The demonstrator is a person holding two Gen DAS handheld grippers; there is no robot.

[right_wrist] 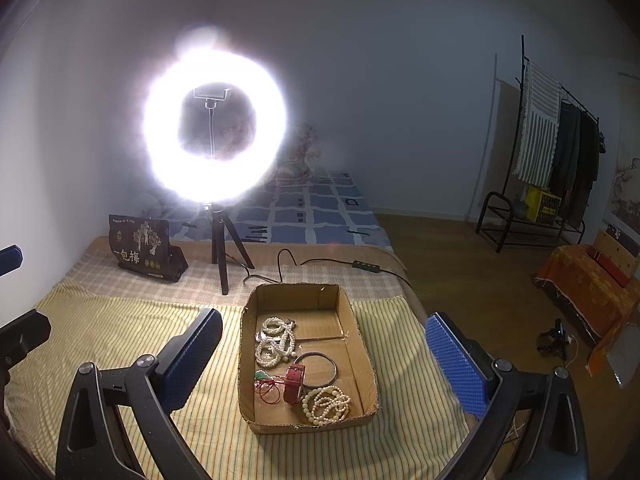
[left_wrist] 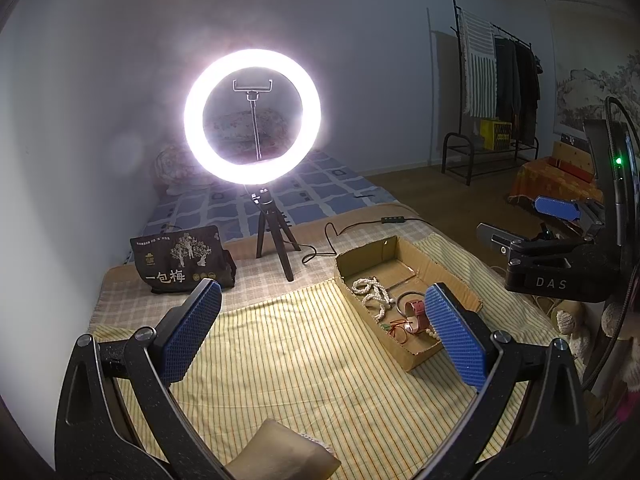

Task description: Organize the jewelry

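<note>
Assorted jewelry is found gathered in the shallow brown cardboard box (right_wrist: 362, 344) at lower centre, evidently for sorting. Left gripper (left_wrist: 326, 330) and right gripper (right_wrist: 324, 360) are held wide, empty, above it.

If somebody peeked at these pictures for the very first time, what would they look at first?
The glowing white ring light on a black tripod grabs the eye first, standing at the far side of the striped yellow cloth. Next comes the open brown cardboard box in front of it, holding white bead strings, a red band and a thin dark ring. Both grippers stand open and empty, near the camera.
</note>
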